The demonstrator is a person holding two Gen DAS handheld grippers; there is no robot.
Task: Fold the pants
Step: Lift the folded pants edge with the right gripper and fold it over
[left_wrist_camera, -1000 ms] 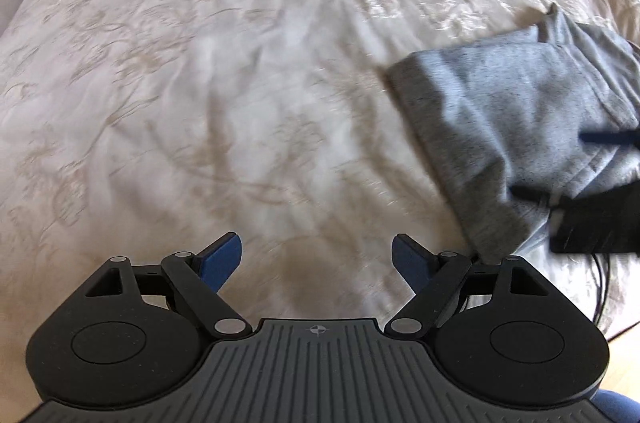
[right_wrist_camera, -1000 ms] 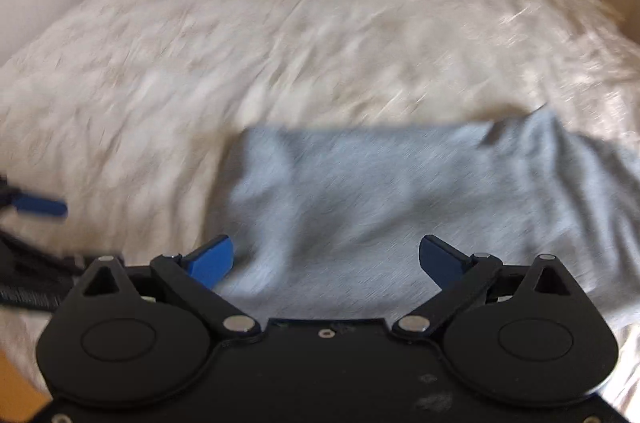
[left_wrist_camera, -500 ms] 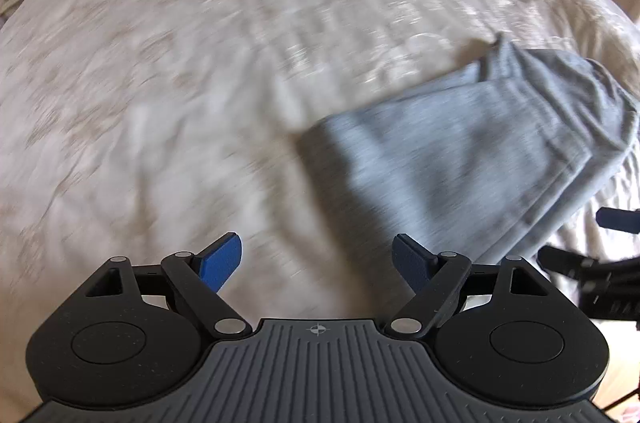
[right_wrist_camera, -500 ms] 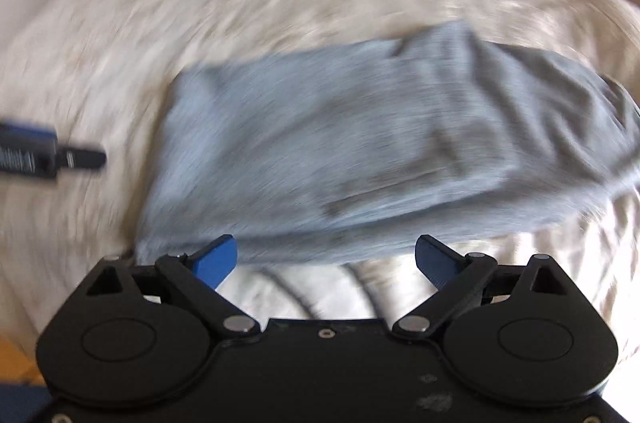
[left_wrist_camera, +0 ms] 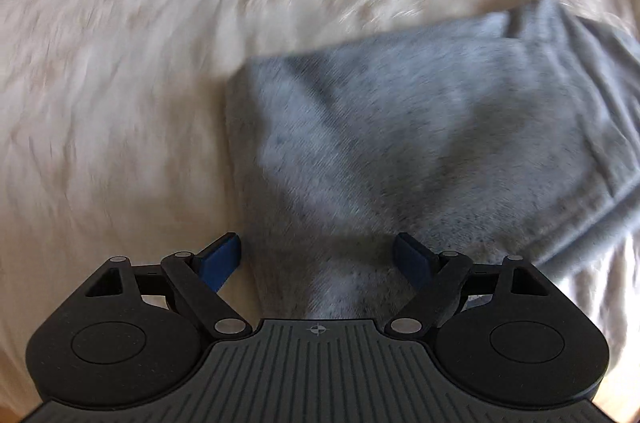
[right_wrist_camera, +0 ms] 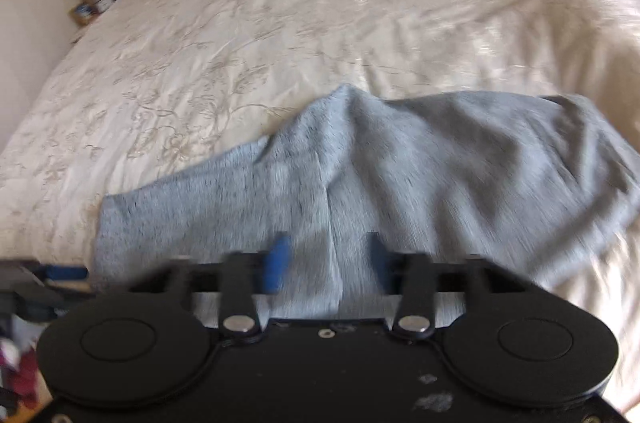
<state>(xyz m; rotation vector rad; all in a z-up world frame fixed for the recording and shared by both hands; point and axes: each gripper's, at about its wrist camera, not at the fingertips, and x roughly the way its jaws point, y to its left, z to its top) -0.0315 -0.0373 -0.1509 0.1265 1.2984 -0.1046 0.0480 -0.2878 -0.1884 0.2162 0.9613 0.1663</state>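
The right gripper (right_wrist_camera: 326, 265) has just been closing on the grey pants (right_wrist_camera: 420, 163); a shallow bite may slip; the left gripper (left_wrist_camera: 320, 259) is wide open and holds nothing.

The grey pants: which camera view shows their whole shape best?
The right wrist view: the grey pants lie almost entirely in frame on the bed. The left wrist view crops their right side and is more blurred.

Pants (left_wrist_camera: 420, 127): heathered grey, fine dark flecks. Bed cover (right_wrist_camera: 248, 35): cream-white, faint beige floral embroidery. Left gripper (left_wrist_camera: 318, 259): black body, blue pads. Right gripper (right_wrist_camera: 328, 263): black body, blue pads, whitish smudges on housing.
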